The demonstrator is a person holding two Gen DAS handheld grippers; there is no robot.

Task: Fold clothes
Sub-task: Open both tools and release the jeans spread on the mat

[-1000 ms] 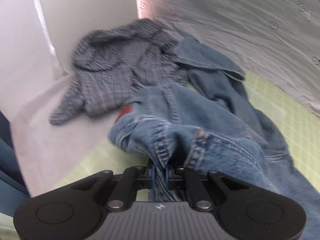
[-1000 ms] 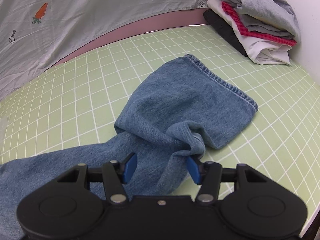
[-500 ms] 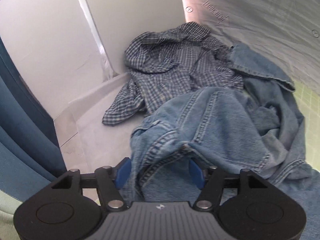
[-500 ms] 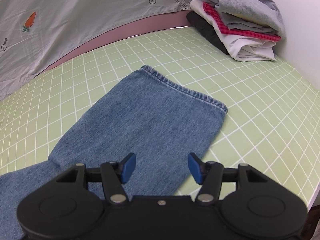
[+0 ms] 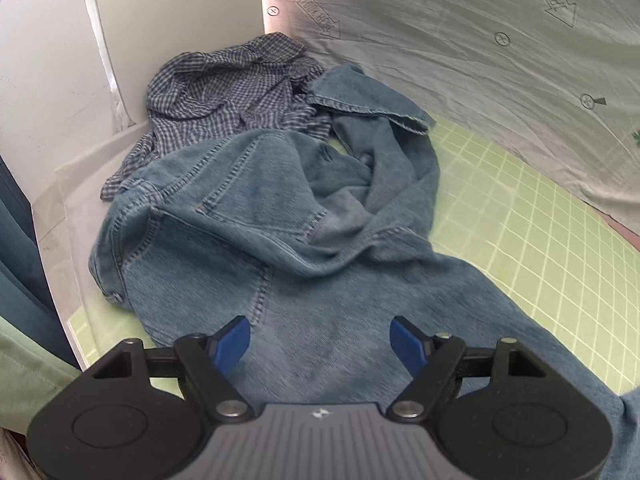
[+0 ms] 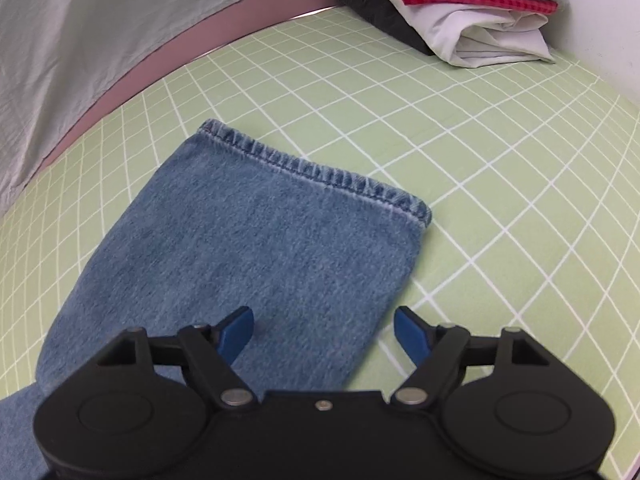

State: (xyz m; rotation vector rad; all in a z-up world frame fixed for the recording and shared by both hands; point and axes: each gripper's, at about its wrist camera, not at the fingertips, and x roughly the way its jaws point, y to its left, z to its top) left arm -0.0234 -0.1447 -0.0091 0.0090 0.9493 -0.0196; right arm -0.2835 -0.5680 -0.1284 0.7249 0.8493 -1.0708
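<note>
A pair of blue jeans point(image 5: 256, 216) lies on the green grid mat point(image 5: 520, 208). Its waist and upper part are rumpled, and one leg is twisted back toward the far wall. My left gripper point(image 5: 320, 342) is open and empty, just above the jeans' seat. The other leg point(image 6: 256, 248) lies flat in the right wrist view, its hem pointing away. My right gripper point(image 6: 324, 334) is open and empty, low over that leg near its right edge.
A crumpled blue checked shirt point(image 5: 224, 88) lies behind the jeans in the corner by a white wall. A grey printed sheet point(image 5: 480, 40) hangs along the back. A stack of folded clothes point(image 6: 452, 8) sits at the mat's far right corner.
My left gripper let go of the jeans' waistband, opened and drew back. My right gripper released the bunched leg, which now lies flat, and moved closer to the hem.
</note>
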